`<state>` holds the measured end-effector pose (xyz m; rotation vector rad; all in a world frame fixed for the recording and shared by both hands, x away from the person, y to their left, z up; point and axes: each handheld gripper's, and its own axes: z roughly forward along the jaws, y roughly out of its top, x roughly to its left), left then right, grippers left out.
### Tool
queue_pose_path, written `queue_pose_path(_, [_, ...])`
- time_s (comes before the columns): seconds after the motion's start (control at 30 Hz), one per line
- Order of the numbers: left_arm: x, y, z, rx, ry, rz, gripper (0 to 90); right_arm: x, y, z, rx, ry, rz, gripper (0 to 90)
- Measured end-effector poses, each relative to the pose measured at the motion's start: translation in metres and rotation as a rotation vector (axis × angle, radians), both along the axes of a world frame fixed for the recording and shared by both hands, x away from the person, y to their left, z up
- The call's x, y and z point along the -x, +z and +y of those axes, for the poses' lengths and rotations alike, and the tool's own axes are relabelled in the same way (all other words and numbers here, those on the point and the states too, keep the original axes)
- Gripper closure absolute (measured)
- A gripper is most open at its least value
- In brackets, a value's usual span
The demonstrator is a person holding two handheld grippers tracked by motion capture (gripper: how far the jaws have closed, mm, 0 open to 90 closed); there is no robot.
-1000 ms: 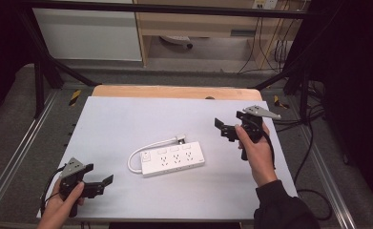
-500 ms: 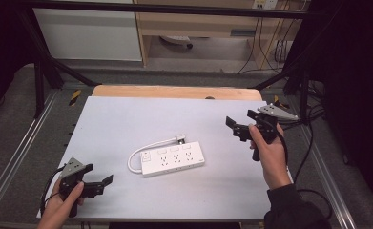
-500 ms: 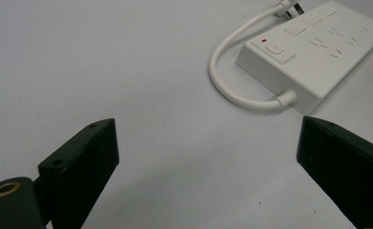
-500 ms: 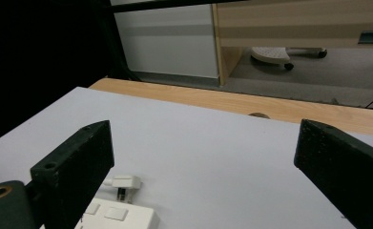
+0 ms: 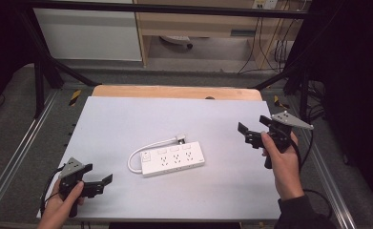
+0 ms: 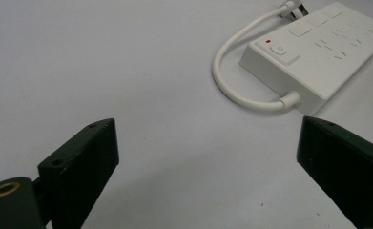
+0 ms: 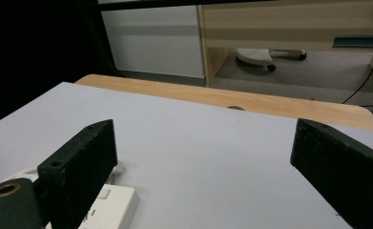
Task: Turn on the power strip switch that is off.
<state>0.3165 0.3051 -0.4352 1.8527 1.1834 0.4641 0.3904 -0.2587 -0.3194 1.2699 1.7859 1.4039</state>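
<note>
Power strip point(image 5: 172, 160) mid-table | left gripper point(image 5: 98, 183) near edge | right gripper point(image 5: 245, 133) apart

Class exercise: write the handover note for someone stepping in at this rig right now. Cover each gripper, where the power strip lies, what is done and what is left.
Left gripper: open, holds nothing, low over the table's near left corner, aimed at the strip.
Right gripper: open, holds nothing, raised over the table's right side, off to the strip's right.
White plastic power strip with short looped white cable: lies flat near the middle of the pale grey table top, switch end and cable toward the left gripper, its plug resting just behind the strip. Neither gripper touches it.
Done: nothing visible yet.
Left: probably reach in and grasp the strip or its plug.
</note>
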Motion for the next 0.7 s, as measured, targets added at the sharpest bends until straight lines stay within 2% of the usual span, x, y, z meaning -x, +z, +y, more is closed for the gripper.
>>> queue_pose_path(0.13, [0.0, 0.0, 0.001, 0.005, 0.005, -0.001, 7.2, 0.006, -0.004, -0.01, 0.016, -0.012, -0.002, 9.7])
queue_pose_path(0.43, [0.0, 0.0, 0.002, 0.007, 0.013, -0.001, 7.2, 0.018, -0.027, -0.034, 0.016, -0.048, 0.007, 9.1])
queue_pose_path(0.57, [0.0, 0.0, 0.003, 0.011, 0.022, -0.001, 7.2, 0.023, -0.036, -0.041, 0.013, -0.026, 0.018, 10.5])
queue_pose_path(0.7, [0.0, 0.001, 0.003, 0.012, 0.021, -0.003, 7.2, 0.028, -0.046, -0.047, 0.004, -0.032, 0.02, 10.0])
